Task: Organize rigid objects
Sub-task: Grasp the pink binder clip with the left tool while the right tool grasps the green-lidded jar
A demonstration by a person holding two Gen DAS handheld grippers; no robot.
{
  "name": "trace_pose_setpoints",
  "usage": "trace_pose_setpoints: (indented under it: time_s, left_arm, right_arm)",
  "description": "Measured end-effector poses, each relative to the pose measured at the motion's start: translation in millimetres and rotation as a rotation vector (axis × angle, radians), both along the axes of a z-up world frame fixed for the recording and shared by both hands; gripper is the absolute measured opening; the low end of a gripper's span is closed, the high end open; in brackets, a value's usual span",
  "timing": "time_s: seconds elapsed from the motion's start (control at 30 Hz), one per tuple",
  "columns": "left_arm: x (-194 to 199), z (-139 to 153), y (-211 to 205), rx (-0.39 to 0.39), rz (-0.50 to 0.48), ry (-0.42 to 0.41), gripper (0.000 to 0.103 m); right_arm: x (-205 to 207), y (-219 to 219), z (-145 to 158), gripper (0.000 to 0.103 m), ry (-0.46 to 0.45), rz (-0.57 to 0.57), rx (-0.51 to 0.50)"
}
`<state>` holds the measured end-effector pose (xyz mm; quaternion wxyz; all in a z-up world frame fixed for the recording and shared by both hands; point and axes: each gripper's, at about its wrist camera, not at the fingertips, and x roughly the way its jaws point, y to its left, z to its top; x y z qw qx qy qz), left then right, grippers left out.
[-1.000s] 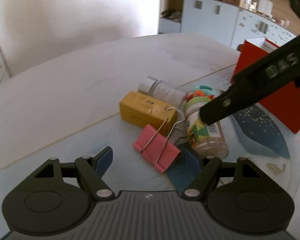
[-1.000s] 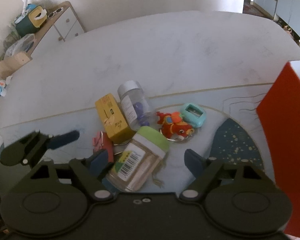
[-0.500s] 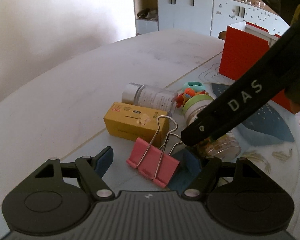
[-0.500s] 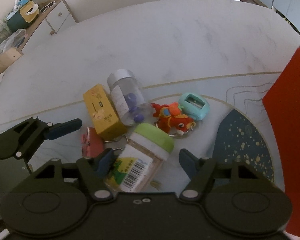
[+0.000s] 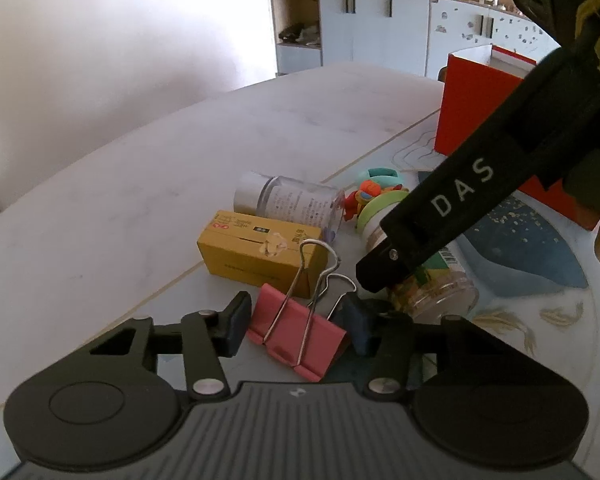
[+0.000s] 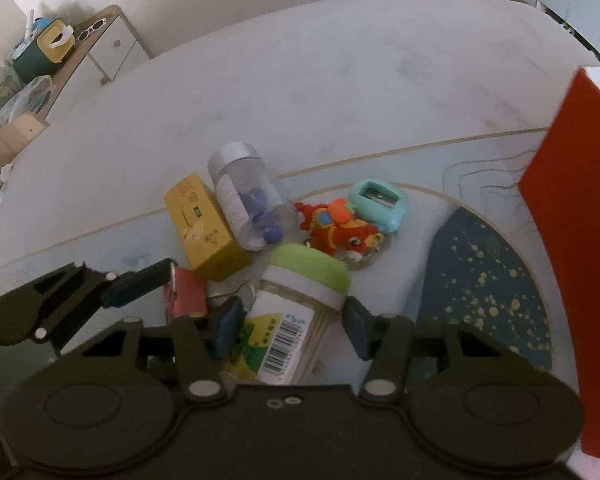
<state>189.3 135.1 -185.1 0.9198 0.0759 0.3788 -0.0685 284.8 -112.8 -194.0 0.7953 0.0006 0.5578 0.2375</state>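
left view: left gripper [image 5: 296, 326] spread wide around the pink clip [image 5: 296, 338] on the table [image 5: 140, 184], nothing grabbed yet
right view: right gripper [image 6: 290, 326] wide apart, straddling the lying jar [image 6: 290, 316]
step: lining up two grabs, I'd say
next: probably squeeze, lift, head for the red box [image 6: 580, 208]

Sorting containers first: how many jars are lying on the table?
2: a green-lidded jar between the right tool's fingers, and a silver-capped jar beside the yellow box. None seems hidden.

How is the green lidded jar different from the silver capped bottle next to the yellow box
The green-lidded jar has a wide green lid and a barcode label; the silver-capped bottle has a narrower silver cap and a plain white label. The jar holds pale sticks; the bottle shows purple pieces. The jar lies between the right gripper fingers; the bottle lies free. Both are clear and on their sides.
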Motion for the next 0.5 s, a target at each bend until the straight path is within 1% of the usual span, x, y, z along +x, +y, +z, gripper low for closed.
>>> trace_pose_setpoints:
  time_s: [0.07, 0.13, 0.2, 0.5]
  left_arm:
    - [-3.2, 1.7, -3.0, -0.008, 0.008, 0.005, 0.048]
    - [-7.4, 2.9, -6.2, -0.001, 0.017, 0.002, 0.048]
    - [-10.0, 3.8, -10.0, 0.002, 0.029, 0.004, 0.047]
    - [-27.5, 12.6, -20.4, -0.039, 0.092, 0.02, 0.047]
  right_arm:
    - [2.5, -3.9, -0.6, 0.05, 0.002, -0.004, 0.008]
    - [1.4, -9.3, 0.0, 0.047, 0.003, -0.009, 0.013]
    - [-1.6, -14.9, 1.6, 0.047, 0.0, -0.009, 0.015]
    - [-17.8, -45.2, 12.2, 0.046, -0.015, -0.012, 0.058]
